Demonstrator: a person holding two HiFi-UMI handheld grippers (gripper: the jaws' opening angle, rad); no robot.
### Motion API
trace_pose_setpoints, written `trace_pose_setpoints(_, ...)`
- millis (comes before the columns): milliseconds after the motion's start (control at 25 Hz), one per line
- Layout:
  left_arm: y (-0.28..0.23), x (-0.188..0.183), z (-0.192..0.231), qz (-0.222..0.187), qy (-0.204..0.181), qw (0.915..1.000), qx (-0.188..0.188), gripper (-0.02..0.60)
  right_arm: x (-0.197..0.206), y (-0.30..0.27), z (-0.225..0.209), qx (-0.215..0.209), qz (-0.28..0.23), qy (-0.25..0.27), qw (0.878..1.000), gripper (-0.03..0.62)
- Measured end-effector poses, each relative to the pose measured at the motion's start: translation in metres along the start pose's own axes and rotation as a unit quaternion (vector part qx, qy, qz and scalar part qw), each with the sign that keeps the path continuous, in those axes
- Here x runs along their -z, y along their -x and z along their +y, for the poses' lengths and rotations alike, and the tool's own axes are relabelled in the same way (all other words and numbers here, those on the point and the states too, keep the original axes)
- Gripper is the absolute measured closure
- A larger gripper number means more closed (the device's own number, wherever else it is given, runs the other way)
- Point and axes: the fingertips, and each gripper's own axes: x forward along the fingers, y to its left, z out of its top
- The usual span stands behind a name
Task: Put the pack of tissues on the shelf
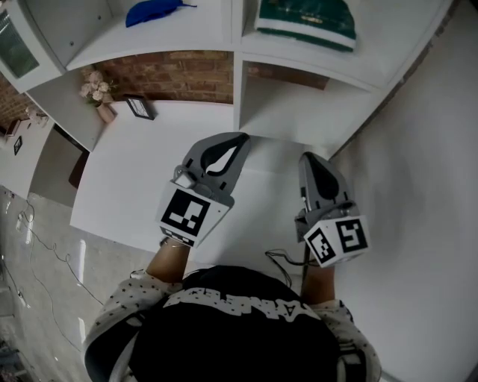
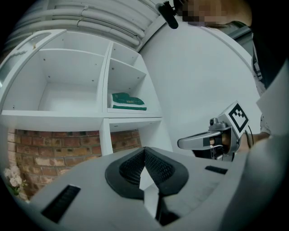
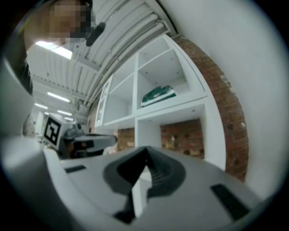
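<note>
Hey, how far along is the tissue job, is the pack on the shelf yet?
Done, it seems: a green pack, likely the tissues, lies in a shelf compartment. In hand: nothing; the left gripper and right gripper are both shut and empty above the white table. Left: nothing that shows.

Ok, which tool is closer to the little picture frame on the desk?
Left. The left tool is just right of the picture frame in the head view; the right tool is farther right, beside the wall.
</note>
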Motion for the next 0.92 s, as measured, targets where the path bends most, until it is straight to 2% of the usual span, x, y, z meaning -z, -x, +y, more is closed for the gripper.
trace_pose_setpoints(360,0.003,0.000,0.002,0.004,-0.026,0.9997,-0.002,0.546,0.003,0.003,0.016,-0.019,0.003,-0.012,1.000,0.563)
trace_pose_setpoints(920,0.010,0.002,0.007,0.008,-0.022,0.9996,-0.016,0.546,-0.001,0.001,0.021,-0.024,-0.004,-0.014,1.000,0.563)
